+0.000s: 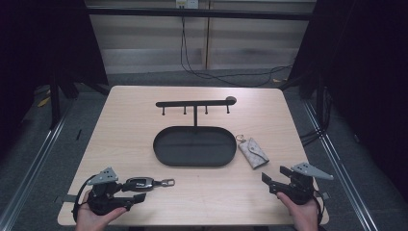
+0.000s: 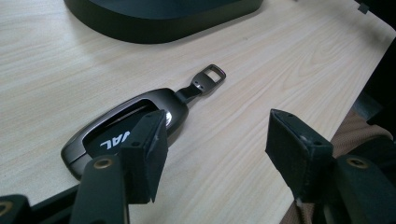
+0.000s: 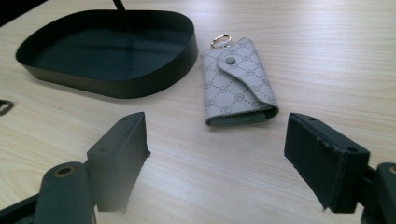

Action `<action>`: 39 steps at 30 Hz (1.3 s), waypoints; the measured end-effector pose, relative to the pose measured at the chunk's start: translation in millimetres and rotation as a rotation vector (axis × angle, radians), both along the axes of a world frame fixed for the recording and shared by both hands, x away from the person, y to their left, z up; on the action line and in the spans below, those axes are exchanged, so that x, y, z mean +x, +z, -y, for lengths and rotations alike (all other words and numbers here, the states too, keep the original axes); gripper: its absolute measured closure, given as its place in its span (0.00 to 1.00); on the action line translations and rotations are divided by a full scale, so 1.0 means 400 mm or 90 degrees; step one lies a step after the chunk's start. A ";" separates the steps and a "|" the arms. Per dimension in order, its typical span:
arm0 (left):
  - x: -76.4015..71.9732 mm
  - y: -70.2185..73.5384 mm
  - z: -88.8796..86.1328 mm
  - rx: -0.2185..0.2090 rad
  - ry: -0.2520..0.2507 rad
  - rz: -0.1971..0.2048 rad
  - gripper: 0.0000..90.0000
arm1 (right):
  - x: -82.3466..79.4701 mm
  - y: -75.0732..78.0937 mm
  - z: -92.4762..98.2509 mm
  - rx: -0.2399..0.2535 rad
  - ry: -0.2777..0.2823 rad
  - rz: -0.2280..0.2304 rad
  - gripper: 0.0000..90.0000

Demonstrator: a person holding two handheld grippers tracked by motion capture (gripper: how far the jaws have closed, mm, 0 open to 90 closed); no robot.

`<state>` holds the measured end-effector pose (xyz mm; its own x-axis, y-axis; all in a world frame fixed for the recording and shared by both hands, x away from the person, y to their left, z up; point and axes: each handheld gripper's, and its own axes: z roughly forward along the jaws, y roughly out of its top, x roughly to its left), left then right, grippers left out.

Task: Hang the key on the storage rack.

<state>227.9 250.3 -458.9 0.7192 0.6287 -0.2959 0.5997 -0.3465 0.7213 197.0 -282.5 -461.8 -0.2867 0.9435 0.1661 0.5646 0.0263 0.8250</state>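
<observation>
A dark car key fob (image 1: 144, 183) with a metal loop lies on the table's front left. My left gripper (image 1: 140, 190) is right by it, open; in the left gripper view its left jaw overlaps the key fob (image 2: 154, 100), and the gap between the jaws of the left gripper (image 2: 217, 144) holds only bare wood. A grey patterned key pouch (image 1: 253, 153) with a snap flap and a small ring lies just right of the black oval tray (image 1: 192, 147). My right gripper (image 1: 273, 174) stands open a short way in front of the key pouch (image 3: 238, 84), apart from it.
A black rack with several hooks (image 1: 195, 103) rises on a post from the back of the tray. The tray's wall (image 3: 107, 51) is at the upper left in the right gripper view. The table's front edge runs close behind both hands.
</observation>
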 end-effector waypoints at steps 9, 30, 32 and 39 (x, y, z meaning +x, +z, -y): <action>0.012 -0.004 -0.006 0.019 0.009 -0.020 0.45 | 0.001 -0.002 0.003 0.010 0.012 -0.006 0.23; 0.019 0.061 0.042 0.070 -0.023 0.006 0.52 | -0.001 -0.002 0.000 0.013 0.038 -0.015 0.29; 0.020 0.064 0.046 0.073 -0.028 0.005 0.52 | -0.001 -0.003 0.000 0.012 0.039 -0.012 0.29; 0.037 0.077 0.070 0.092 -0.070 0.002 0.58 | -0.001 -0.002 0.000 0.015 0.041 -0.016 0.29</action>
